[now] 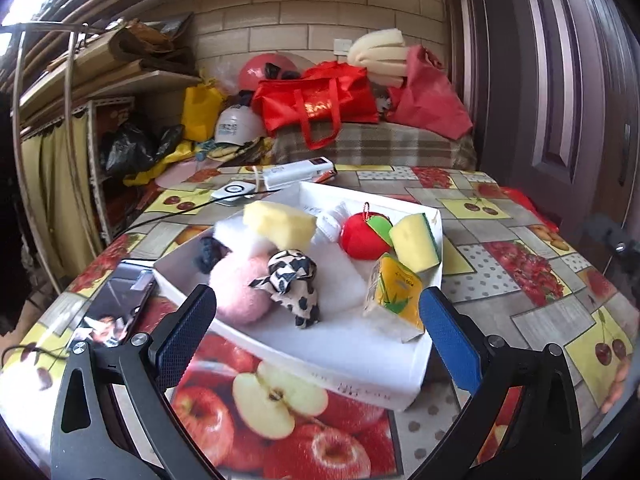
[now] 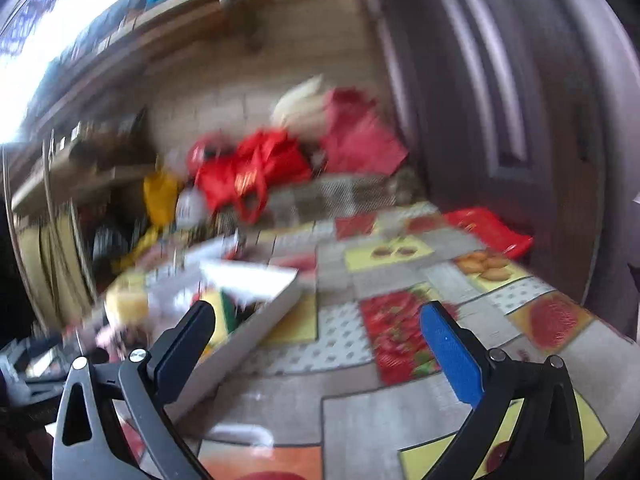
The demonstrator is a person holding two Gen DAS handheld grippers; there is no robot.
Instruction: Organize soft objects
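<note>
A white tray (image 1: 372, 384) on the fruit-print table holds a pink fluffy ball (image 1: 240, 292), a black-and-white cloth toy (image 1: 294, 284), a red apple plush (image 1: 364, 236), two yellow sponges (image 1: 280, 224) (image 1: 414, 242), a dark pompom (image 1: 210, 254) and a yellow juice carton (image 1: 394, 296). My left gripper (image 1: 316, 316) is open and empty, just in front of the tray. My right gripper (image 2: 316, 332) is open and empty over the table, right of the tray (image 2: 256, 320); that view is blurred.
A phone (image 1: 116, 304) lies left of the tray. A white device (image 1: 296, 174) and a small round gadget with cable (image 1: 234, 192) lie behind it. Red bags (image 1: 320, 100) and clutter sit on a bench beyond. A door (image 1: 560, 80) stands at right.
</note>
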